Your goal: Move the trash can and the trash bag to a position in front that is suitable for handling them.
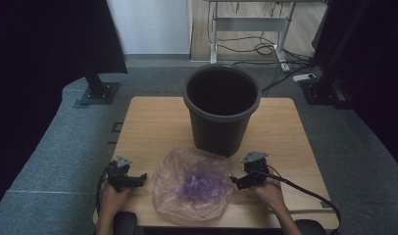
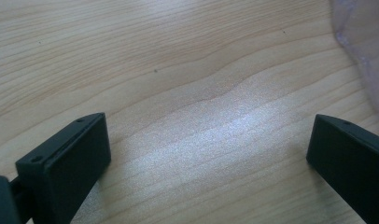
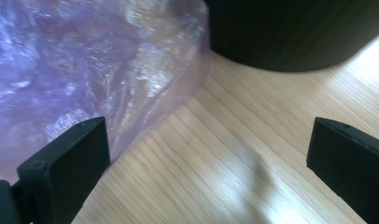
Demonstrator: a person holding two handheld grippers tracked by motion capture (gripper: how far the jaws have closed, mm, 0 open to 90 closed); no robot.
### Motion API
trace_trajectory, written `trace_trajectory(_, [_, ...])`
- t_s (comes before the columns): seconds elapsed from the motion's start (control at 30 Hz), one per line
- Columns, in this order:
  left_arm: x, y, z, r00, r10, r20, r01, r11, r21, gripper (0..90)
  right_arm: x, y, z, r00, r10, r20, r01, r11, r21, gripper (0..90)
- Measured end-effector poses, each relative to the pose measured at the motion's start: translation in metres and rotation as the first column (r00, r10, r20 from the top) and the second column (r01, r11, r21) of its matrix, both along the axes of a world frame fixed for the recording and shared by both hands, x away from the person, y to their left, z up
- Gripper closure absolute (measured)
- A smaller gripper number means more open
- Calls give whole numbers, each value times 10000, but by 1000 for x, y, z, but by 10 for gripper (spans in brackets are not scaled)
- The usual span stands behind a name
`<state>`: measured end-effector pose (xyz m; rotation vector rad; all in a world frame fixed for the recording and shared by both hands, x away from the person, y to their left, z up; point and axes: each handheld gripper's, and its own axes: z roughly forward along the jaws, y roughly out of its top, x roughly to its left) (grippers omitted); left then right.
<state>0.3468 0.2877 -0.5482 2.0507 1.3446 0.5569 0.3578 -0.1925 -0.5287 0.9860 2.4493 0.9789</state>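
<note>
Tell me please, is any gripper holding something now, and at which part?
Nothing is held. The left gripper and the right gripper are both open, on either side of the purple plastic bag, with only the wooden table between their jaws.

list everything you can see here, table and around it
plastic bag: 1, see-through purple-pink, crumpled flat on the table's near middle
bin: 1, dark grey, upright at the table's far middle, just behind the bag
table: 1, light wood
desk frame: 1, pale grey, on the floor beyond, cables under it
left claw: 1, black, open, just left of the bag
right claw: 1, black, open, at the bag's right edge
hands: 2, at the near edge
</note>
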Motion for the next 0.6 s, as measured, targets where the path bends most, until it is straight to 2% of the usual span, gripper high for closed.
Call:
trace_trajectory(0.23, [0, 0, 0, 10000, 11, -1, -11, 10000, 6, 0, -1, -32, -2, 9975, -701, -71, 700, 9975, -116, 0])
trace_trajectory(0.4, [0, 0, 0, 10000, 17, -3, -17, 10000, 9, 0, -4, -51, -4, 9947, -1009, -174, 1006, 9948, -168, 0])
trace_trajectory(0.6, [0, 0, 0, 10000, 28, -3, -28, 10000, 8, 0, -11, -74, -5, 9884, -1501, -212, 1496, 9885, -210, 0])
